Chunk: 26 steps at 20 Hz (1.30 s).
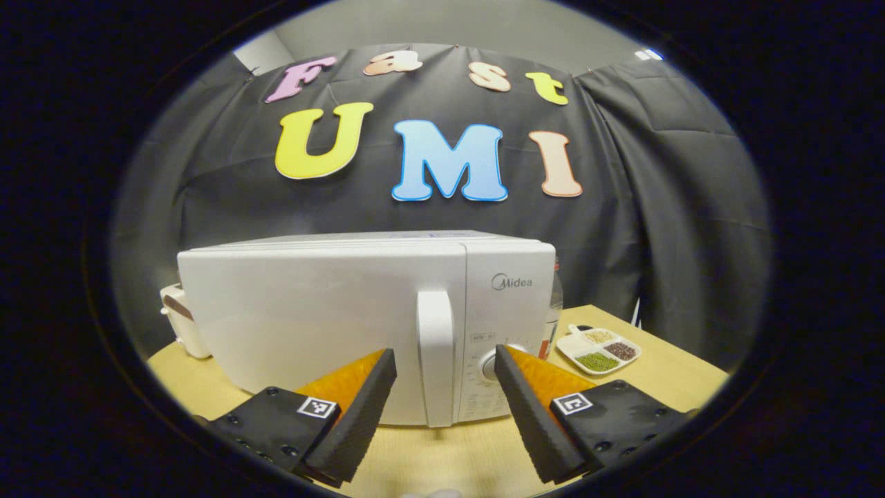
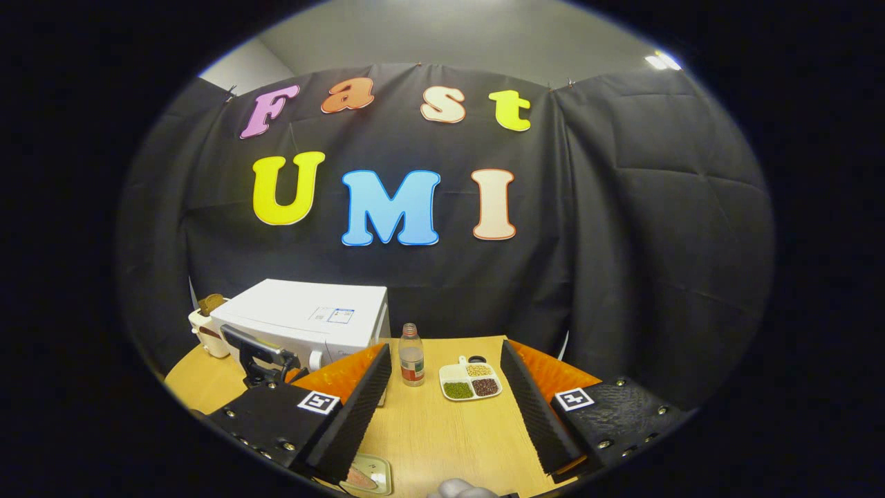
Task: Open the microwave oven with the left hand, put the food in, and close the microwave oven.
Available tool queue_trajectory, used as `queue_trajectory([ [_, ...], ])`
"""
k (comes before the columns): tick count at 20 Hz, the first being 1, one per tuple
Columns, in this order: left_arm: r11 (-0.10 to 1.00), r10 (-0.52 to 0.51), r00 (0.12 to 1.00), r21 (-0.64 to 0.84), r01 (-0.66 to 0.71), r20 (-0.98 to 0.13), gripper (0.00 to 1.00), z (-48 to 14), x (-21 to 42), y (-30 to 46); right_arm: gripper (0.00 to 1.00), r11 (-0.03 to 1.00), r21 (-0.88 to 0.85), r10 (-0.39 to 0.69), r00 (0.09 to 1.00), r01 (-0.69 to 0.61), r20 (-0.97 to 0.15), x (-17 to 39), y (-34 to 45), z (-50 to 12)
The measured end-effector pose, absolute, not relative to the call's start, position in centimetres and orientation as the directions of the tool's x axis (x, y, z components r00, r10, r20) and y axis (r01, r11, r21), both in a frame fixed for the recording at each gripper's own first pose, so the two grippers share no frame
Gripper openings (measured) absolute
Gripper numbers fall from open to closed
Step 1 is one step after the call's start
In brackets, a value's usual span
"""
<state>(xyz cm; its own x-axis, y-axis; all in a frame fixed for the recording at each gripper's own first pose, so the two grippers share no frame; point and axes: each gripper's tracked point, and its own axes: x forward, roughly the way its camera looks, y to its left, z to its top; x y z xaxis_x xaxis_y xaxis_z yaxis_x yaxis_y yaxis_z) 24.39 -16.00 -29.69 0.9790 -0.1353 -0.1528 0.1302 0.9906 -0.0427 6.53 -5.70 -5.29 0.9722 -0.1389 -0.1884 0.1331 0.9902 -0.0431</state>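
Both fingers [image 1: 377,387] astride microwave handle [image 1: 435,360].

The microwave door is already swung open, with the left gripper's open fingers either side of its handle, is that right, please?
Not quite: the microwave door is shut, flush with the front, as the left gripper view shows. The left gripper is indeed open, its fingers either side of the handle.
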Motion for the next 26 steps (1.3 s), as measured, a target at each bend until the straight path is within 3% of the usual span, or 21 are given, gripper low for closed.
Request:
queue_trajectory([
  [2, 0.991, -0.131, 0.981, -0.047, 0.125, -0.145, 0.99, -29.9, 24.8, -16.0, 0.97, 0.990, -0.043, -0.138, 0.969, 0.132, -0.203, 6.8, -5.8, -5.7],
  [5, 0.992, -0.124, 0.979, -0.037, 0.119, -0.162, 0.95, -30.7, 25.4, -16.2, 0.98, 0.989, -0.057, -0.142, 0.971, 0.133, -0.193, 6.9, -6.1, -5.4],
  [10, 0.992, -0.121, 0.976, -0.054, 0.113, -0.184, 0.34, -31.2, 25.4, -15.8, 0.98, 0.987, -0.083, -0.150, 0.969, 0.136, -0.198, 6.5, -6.5, -5.8],
  [26, 0.984, -0.173, 0.965, -0.079, 0.160, -0.198, 0.22, -31.1, 25.1, -15.7, 0.98, 0.989, -0.084, -0.140, 0.966, 0.124, -0.219, 4.0, -6.3, -6.4],
])
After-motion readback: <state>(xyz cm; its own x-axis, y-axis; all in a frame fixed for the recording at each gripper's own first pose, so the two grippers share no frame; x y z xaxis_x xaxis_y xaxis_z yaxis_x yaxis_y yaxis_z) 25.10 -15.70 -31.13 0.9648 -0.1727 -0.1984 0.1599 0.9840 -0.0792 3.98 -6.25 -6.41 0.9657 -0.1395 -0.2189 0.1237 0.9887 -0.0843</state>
